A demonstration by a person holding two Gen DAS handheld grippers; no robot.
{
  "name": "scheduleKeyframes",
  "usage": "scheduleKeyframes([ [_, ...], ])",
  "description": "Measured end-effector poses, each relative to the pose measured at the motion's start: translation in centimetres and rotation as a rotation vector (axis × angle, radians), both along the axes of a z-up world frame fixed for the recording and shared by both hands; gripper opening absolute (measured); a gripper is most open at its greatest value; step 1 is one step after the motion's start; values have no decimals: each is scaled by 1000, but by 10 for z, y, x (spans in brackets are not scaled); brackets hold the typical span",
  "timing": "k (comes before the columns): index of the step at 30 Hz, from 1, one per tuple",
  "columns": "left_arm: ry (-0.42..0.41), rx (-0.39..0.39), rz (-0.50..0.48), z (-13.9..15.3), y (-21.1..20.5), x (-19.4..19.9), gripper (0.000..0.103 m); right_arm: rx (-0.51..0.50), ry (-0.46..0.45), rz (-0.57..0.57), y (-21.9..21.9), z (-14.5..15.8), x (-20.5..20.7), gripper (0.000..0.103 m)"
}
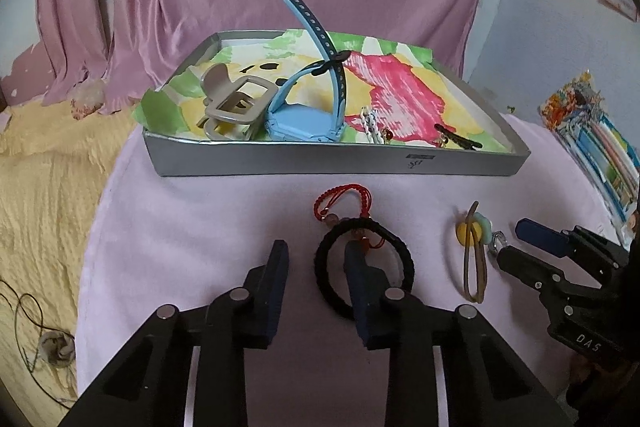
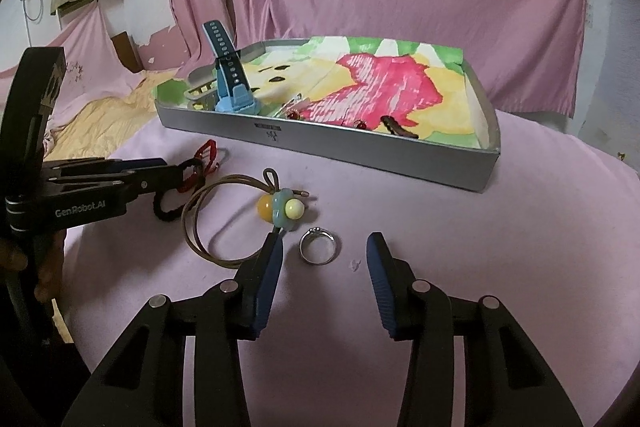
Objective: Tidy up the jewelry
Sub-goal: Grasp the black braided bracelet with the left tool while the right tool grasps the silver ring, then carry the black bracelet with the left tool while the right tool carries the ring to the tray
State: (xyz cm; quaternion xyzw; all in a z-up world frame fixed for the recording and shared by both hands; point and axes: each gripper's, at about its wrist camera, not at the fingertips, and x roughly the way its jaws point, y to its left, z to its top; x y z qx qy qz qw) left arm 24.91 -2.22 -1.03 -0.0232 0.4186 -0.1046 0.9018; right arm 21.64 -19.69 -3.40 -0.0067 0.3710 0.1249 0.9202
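Blue watch [image 1: 308, 95], strap upright, in tray [image 1: 280, 159]

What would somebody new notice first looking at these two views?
Probably the grey tray at the back of the pink cloth, lined with bright painted paper, where a blue watch has its strap sticking up beside a beige hair claw. Next, the loose pieces in front: a black hair tie over a red cord bracelet at the open left hand-held gripper, and a silver ring between the open right hand-held gripper's fingers.
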Motion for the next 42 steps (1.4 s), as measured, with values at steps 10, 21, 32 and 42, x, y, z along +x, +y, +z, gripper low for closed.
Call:
scheduleKeyframes([
  [10,15,44,-40,3,-11,-4,11,-37,28,10,7,-1,3,39],
  [21,13,5,-21,0,-8,-13,5,-49,28,5,9,0,4,24],
  [32,-65,-63,1,8,1,-27,5,6,26,-1,3,-1,2,18],
  [42,-155,-116,4,28,-1,-29,5,78,-18,-26,-9,2,-4,18],
])
